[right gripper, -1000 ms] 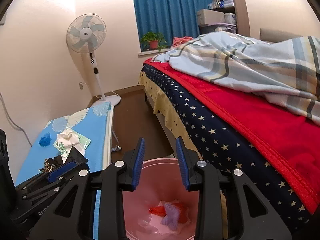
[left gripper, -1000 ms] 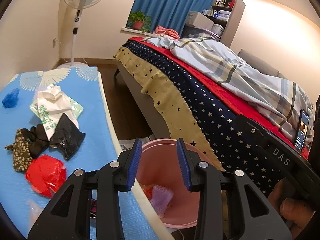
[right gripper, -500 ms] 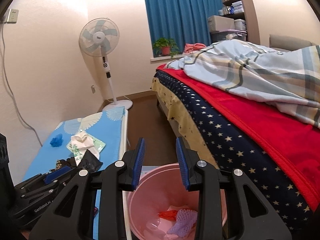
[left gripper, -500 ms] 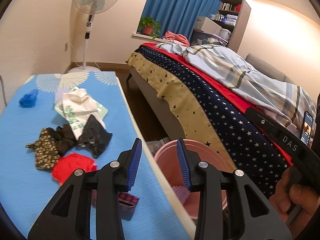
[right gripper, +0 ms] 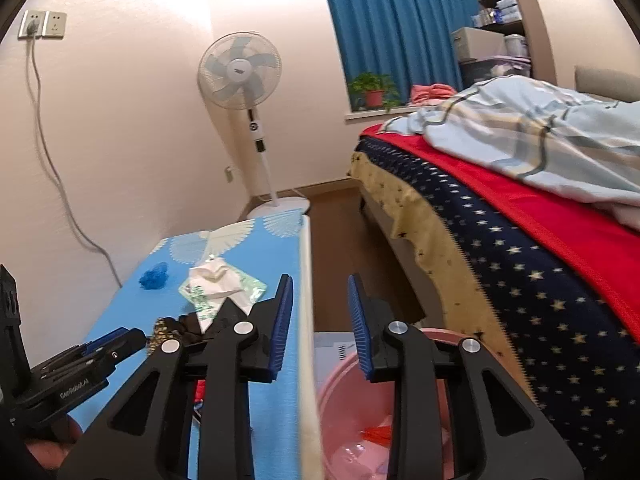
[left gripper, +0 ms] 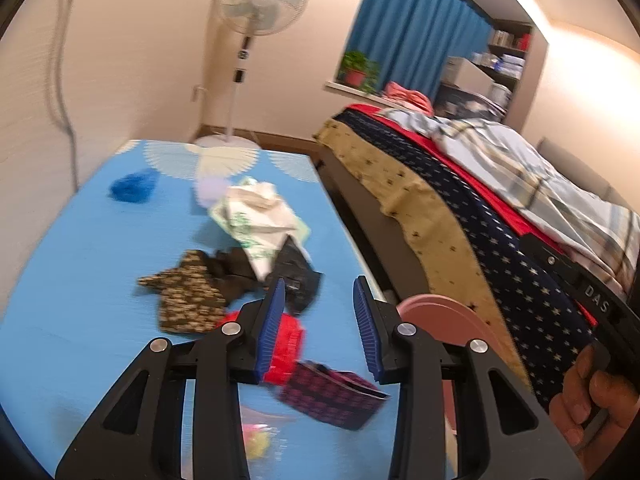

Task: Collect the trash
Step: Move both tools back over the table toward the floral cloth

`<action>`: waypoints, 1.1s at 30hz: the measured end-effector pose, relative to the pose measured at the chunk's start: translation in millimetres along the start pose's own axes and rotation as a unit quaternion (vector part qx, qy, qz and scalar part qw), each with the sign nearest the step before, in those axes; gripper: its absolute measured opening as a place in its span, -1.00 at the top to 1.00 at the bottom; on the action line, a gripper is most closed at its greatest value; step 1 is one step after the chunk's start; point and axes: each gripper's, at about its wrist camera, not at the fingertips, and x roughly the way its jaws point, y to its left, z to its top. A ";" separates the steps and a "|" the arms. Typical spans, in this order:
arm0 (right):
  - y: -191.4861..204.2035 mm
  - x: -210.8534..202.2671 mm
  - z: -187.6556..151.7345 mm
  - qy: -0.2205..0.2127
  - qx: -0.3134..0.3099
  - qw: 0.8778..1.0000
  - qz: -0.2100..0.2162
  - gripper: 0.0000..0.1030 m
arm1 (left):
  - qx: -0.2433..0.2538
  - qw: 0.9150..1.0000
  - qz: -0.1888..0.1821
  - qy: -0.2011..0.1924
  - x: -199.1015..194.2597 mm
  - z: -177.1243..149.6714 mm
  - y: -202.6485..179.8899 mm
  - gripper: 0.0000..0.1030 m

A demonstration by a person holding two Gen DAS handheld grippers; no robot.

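Two readable marks: "DAS" on right claw [left gripper: 592,300], "GenRobot.AI" on left claw [right gripper: 72,390].

Bare blue table [left gripper: 80,280] left of the trash heap [left gripper: 240,264] — bed [left gripper: 460,240] close right

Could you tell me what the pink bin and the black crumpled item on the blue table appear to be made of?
The pink bin looks like smooth, semi-glossy moulded plastic: thin, even rim with soft highlights. The black crumpled item looks like thin plastic film, perhaps a bag: sharp creases with faint sheen, though motion blur leaves that uncertain.
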 end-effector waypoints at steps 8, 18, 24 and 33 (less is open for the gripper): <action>20.7 27.3 -6.6 0.012 0.004 0.999 0.037 0.55 | -0.031 0.998 0.058 -0.009 3.4 2.0 38.0 0.31; 38.0 61.6 -21.5 0.040 0.010 0.997 0.067 0.55 | -0.058 0.993 0.103 -0.006 15.1 3.4 74.3 0.32; 50.6 79.1 -34.2 0.060 0.006 0.994 0.086 0.55 | -0.068 0.992 0.107 0.014 33.6 0.4 87.0 0.31; 57.1 93.2 -39.3 0.076 -0.002 0.992 0.102 0.55 | -0.074 0.991 0.100 0.043 61.4 -1.3 91.6 0.31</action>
